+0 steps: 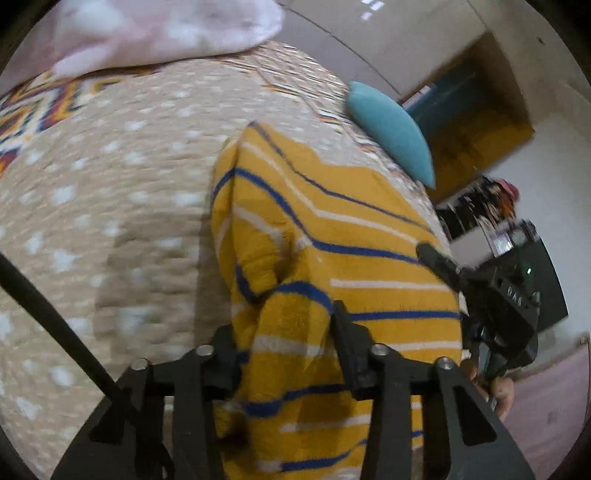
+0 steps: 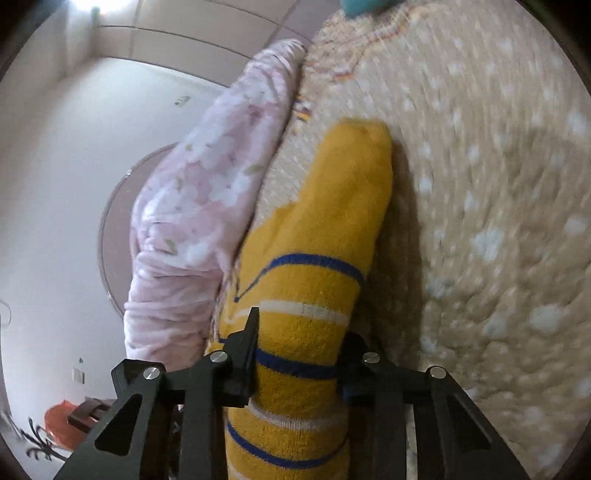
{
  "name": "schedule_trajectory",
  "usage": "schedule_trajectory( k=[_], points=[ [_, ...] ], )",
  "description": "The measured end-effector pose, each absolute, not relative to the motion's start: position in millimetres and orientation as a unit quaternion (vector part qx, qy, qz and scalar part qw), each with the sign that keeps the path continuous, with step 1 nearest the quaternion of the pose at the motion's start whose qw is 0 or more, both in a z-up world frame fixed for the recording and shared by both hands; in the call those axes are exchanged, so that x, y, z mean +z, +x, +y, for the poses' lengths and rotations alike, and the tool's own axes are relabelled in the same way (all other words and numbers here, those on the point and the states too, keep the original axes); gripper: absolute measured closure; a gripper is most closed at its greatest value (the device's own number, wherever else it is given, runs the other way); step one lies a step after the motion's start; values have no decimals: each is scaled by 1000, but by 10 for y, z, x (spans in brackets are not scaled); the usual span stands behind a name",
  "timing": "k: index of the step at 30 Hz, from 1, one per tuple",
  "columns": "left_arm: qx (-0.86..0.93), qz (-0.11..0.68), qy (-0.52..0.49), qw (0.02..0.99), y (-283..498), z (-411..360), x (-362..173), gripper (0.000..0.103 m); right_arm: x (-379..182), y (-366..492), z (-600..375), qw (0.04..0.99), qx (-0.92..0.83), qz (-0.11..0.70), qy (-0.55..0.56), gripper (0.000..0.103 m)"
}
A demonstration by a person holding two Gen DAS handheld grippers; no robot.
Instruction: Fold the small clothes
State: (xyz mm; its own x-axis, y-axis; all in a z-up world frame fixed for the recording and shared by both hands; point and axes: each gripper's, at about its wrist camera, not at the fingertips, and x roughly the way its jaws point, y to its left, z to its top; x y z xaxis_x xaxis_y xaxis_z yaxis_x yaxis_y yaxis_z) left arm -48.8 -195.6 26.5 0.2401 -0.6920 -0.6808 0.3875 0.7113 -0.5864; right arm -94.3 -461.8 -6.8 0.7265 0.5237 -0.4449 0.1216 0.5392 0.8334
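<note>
Mustard-yellow fleece with blue and white stripes, the small garment (image 1: 332,236), lies on a beige bedspread (image 1: 110,192) dotted with white. Left wrist view, from left to right: a pink floral blanket (image 1: 159,29) sits at the far left edge of the bed; the garment spreads across the middle; a teal cushion (image 1: 391,129) rests on the far right of the bedspread, apart from the garment. The left gripper (image 1: 284,354) is clamped on a bunched fold at the garment's near edge, its 2 fingers pressing the cloth from either side. The right gripper (image 1: 476,295) appears at the right, with 1 finger lying against the garment's right margin. Right wrist view, from left to right: the pink floral blanket (image 2: 199,206) lies just beside the garment (image 2: 332,229), which runs from near to far. The right gripper (image 2: 299,354) is closed around the garment's near portion, the fleece filling the gap between its fingers. The bedspread (image 2: 498,221) fills the right.
</note>
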Motion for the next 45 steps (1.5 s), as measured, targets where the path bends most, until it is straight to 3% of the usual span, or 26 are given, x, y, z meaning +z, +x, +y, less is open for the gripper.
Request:
schedule_trajectory(
  k=[3,6,8,13,17,20,22,25,26,29,30,31,33,35,37,39,42,45],
  points=[
    [-364,509,-147,766,-487,-2225,271,65,138,-1094,-4901,828,90,322,450,67],
    [-337,522,-144,770,-491,-2291,152,61,124,-1129,-5110,836,0,359,414,57],
    [-336,524,-156,767,-542,-2213,122,60,70,-1214,-5213,829,-21,381,409,57],
    [-330,525,-171,765,-698,-1947,32,56,347,-1734,-5250,852,-3,340,397,57],
    [-325,517,-173,773,-837,-1876,1,56,461,-2084,-5055,834,99,288,461,59],
    [-309,507,-143,792,-883,-1925,65,56,305,-2070,-4771,803,164,309,482,59],
    [-290,495,-105,812,-936,-1951,127,50,95,-2013,-4621,793,151,361,467,59],
    [-251,483,-69,836,-1017,-1896,215,43,-182,-2095,-4548,785,117,401,458,73],
    [-245,484,-68,837,-1046,-1857,238,43,-242,-2169,-4527,785,103,410,452,84],
    [-225,484,-70,843,-1141,-1687,359,43,-213,-2459,-4526,789,93,404,454,86],
    [-220,477,-65,848,-1200,-1643,409,43,-188,-2543,-4523,792,88,401,451,81],
    [-209,464,-53,859,-1282,-1597,486,43,-146,-2621,-4538,799,80,398,445,79],
    [-183,426,-21,886,-1490,-1511,676,42,-32,-2814,-4522,818,55,393,417,62],
    [-149,375,12,915,-1744,-1432,886,33,68,-3002,-4532,834,38,382,397,59],
    [-116,313,33,942,-2044,-1366,1118,14,143,-3166,-4534,841,28,372,393,59],
    [-95,243,37,965,-2348,-1299,1346,2,243,-3346,-4520,852,8,359,382,58],
    [-84,148,33,985,-2787,-1172,1627,0,376,-3621,-4528,868,-19,338,362,51],
    [-93,119,31,988,-2969,-1182,1782,0,542,-3777,-4442,886,-44,320,332,50]
  ],
)
